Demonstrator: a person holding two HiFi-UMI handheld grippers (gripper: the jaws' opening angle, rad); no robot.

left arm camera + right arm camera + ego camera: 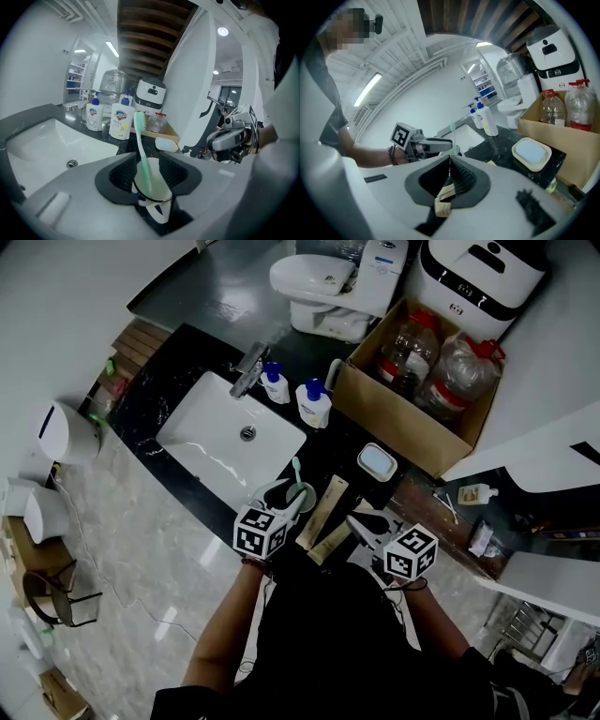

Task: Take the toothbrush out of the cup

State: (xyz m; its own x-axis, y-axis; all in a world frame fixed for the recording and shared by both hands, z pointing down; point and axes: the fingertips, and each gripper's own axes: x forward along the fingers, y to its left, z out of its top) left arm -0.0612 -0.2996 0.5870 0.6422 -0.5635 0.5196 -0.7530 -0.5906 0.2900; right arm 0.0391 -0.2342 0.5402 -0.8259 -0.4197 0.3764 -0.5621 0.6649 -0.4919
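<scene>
- Toothbrush (143, 154), green, stands in the white cup (161, 183); its bristled head rises well above the rim and leans a little to the left in the left gripper view.
- We have the left gripper (149, 176) closed around the cup, one ribbed pad against each side of its wall.
- From the head view we see the cup held over the black counter (187, 362), just beside the near right corner of the sink (216, 427).
- Our right gripper (451, 176) has its jaws drawn together, their tips meeting. A tan strip (443, 200) shows low in the gap between them; we cannot tell whether it is pinched there.
- We hold the right gripper to the right of the cup, apart from it, with two tan packets (323, 512) lying on the counter between the grippers.
- Behind the sink we see two soap bottles (314, 402) with blue pumps, next to the tap (248, 369).
- Further right on the counter a soap dish (377, 462) sits near a cardboard box (394, 418), and the box holds plastic bottles (455, 371) with red caps.
</scene>
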